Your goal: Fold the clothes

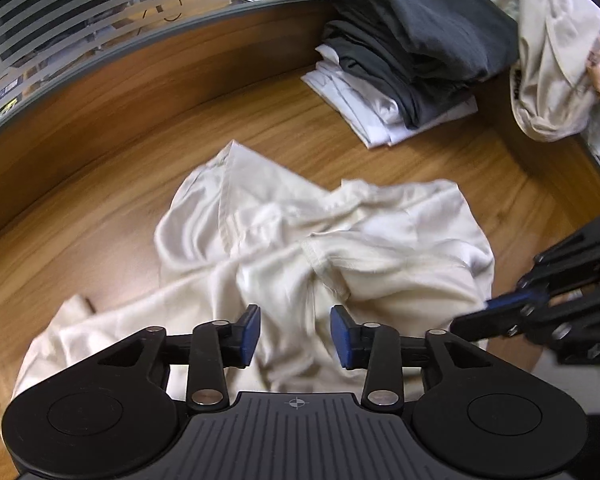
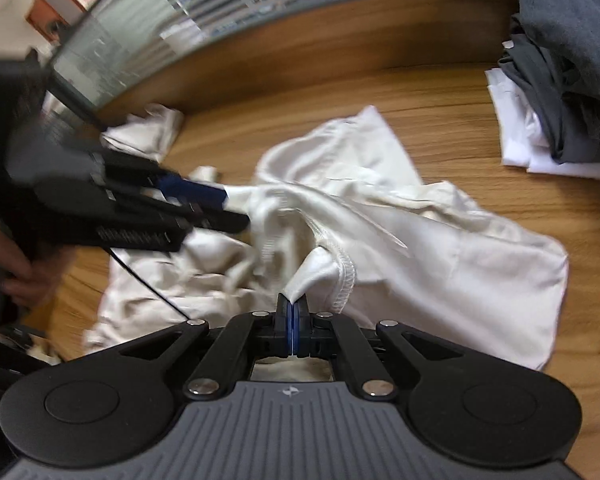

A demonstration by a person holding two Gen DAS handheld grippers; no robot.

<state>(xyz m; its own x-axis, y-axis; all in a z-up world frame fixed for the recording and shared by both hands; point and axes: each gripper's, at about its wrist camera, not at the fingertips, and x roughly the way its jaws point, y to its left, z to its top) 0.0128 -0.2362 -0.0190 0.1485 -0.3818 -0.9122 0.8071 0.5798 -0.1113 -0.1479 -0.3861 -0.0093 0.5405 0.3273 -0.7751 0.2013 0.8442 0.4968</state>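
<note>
A crumpled shirt (image 1: 324,248) lies mid-table (image 1: 100,168). Behind it to the right stands a stack of folded clothes (image 1: 412,52). Right of the stack lies another heap of cloth (image 1: 552,52).

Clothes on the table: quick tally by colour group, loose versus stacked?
Cream, loose crumpled garment, pinched by the right gripper: 1
Dark grey folded stack: 1
White folded stack beneath it: 1
Beige heap at far right: 1
Total: 4 groups
</note>
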